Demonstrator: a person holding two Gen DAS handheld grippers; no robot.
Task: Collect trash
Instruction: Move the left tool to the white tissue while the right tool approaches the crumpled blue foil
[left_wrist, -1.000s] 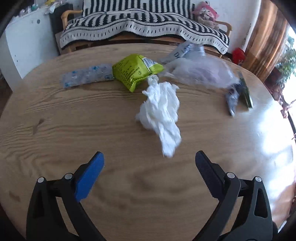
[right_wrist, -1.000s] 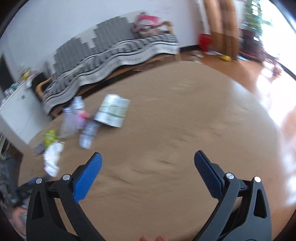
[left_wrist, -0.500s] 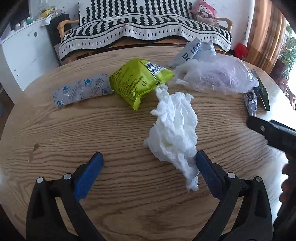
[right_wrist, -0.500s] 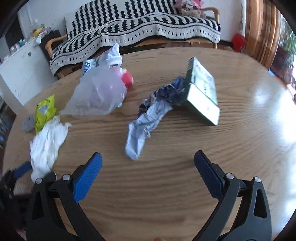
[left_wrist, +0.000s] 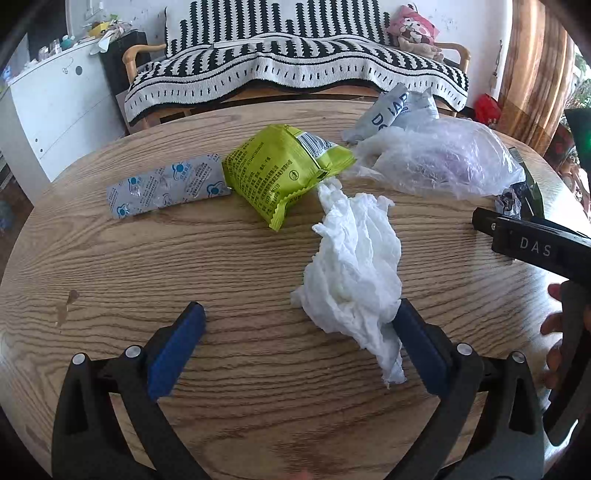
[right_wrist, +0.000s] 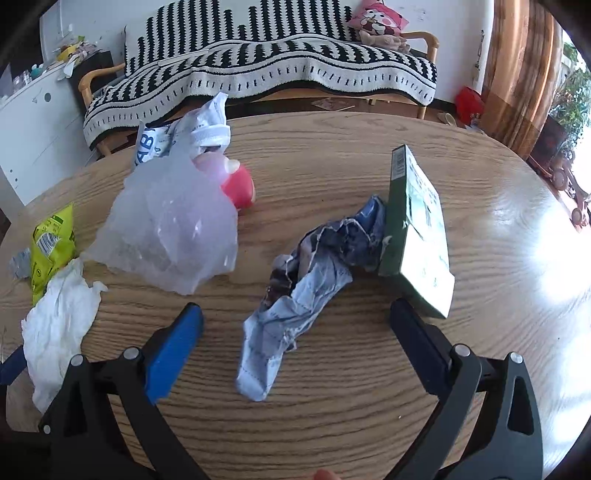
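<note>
Left tool (left_wrist: 299, 325): low over the wooden table (left_wrist: 110, 266), jaws wide apart, nothing gripped. The crumpled white tissue (left_wrist: 354, 273) lies on the table between the jaws, hard against the right blue pad; contact probable, cannot confirm. Behind the tissue: green snack packet (left_wrist: 284, 173), silver-blue wrapper (left_wrist: 166, 190), clear plastic bag (left_wrist: 436, 162).

Right tool (right_wrist: 295, 325): also low and level, jaws spread, empty. The crumpled blue-grey paper (right_wrist: 295, 295) lies between its pads, lower end nearest the camera, touching neither pad. Upper end of the paper abuts a green carton (right_wrist: 417, 236) lying on its side. Red-capped item (right_wrist: 240, 188) partly under the plastic bag.

Versus 0.5 s ago: both tools are slightly nearer their targets; the tissue now sits deeper between the left jaws. Jaw spacing unchanged. Trash has not shifted.
</note>
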